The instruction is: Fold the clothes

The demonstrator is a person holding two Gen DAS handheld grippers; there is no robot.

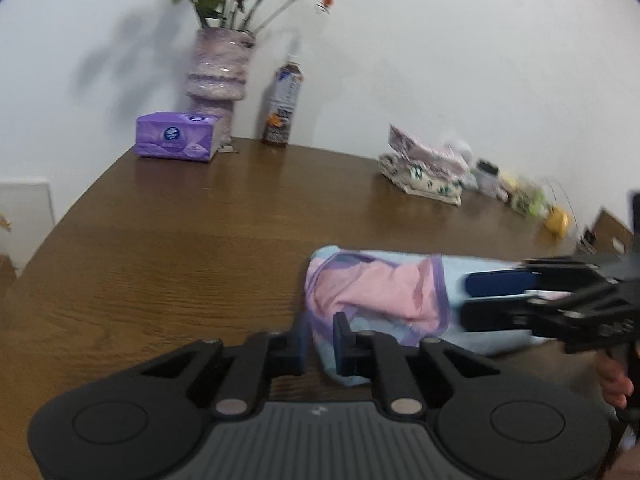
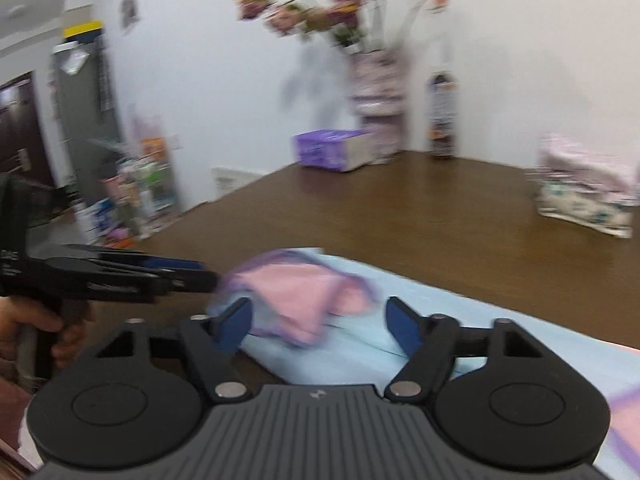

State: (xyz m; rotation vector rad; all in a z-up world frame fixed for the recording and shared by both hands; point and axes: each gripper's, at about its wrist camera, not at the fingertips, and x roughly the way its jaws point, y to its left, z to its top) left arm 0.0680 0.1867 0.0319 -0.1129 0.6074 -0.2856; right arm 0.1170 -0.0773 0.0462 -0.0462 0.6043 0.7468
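A light blue garment with pink and purple parts [image 1: 380,296] lies partly folded on the brown table [image 1: 180,240]. My left gripper [image 1: 320,340] is nearly closed on the garment's near left edge. In the right wrist view it comes in from the left [image 2: 208,276] and its tips touch the cloth [image 2: 304,304]. My right gripper [image 2: 316,324] is open, with its fingers on either side of the pink fold. In the left wrist view it reaches in from the right [image 1: 476,300] over the cloth.
At the table's back stand a purple tissue box [image 1: 176,136], a vase of flowers [image 1: 218,76] and a bottle [image 1: 282,104]. A floral pouch [image 1: 424,172] and small items [image 1: 532,200] lie at the back right. Shelves with clutter [image 2: 132,192] stand beyond the table's left edge.
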